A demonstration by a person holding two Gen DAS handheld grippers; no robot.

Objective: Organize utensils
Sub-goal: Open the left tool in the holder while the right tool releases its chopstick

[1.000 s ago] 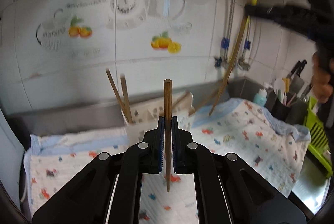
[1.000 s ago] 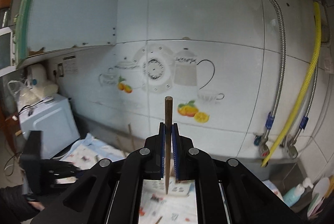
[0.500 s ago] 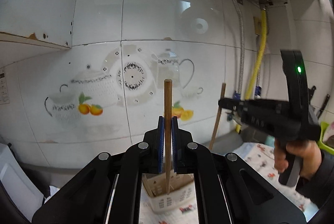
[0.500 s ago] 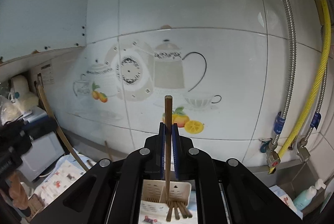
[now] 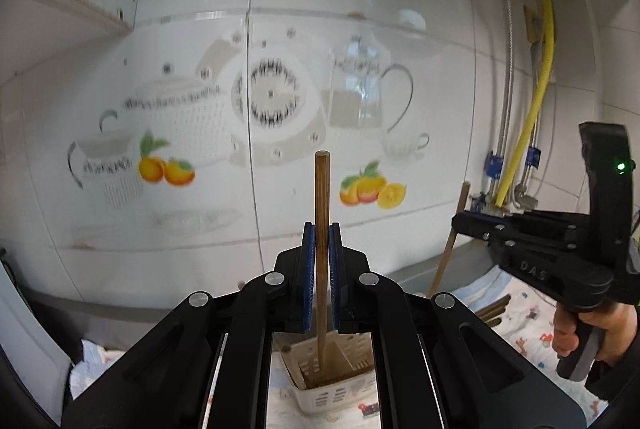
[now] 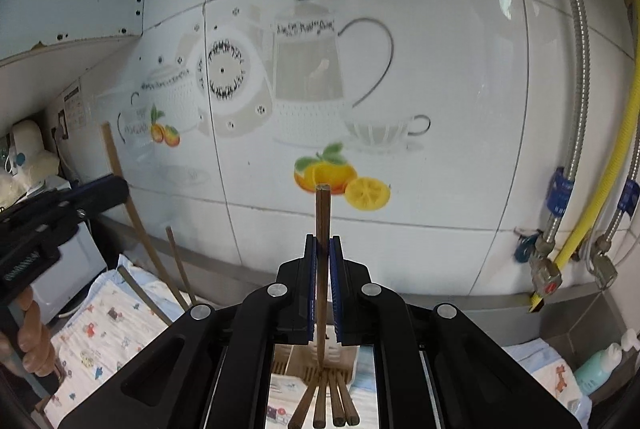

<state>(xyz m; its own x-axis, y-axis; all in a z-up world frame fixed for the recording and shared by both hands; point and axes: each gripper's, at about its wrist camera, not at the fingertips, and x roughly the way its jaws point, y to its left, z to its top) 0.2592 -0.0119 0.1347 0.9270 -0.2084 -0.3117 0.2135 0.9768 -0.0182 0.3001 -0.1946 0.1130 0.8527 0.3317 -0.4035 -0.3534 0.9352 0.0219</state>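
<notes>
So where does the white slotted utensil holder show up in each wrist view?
Left wrist view: bottom centre, the utensil holder sits below the fingers, behind the held chopstick.
Right wrist view: bottom centre, the holder is partly hidden by the fingers, with chopsticks sticking out toward the camera.
Shared landmark: the orange-and-lemon tile print.

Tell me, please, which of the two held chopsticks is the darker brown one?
The chopstick in the right gripper is the darker one; the chopstick clamped in the left gripper is a lighter, golden bamboo colour.
</notes>
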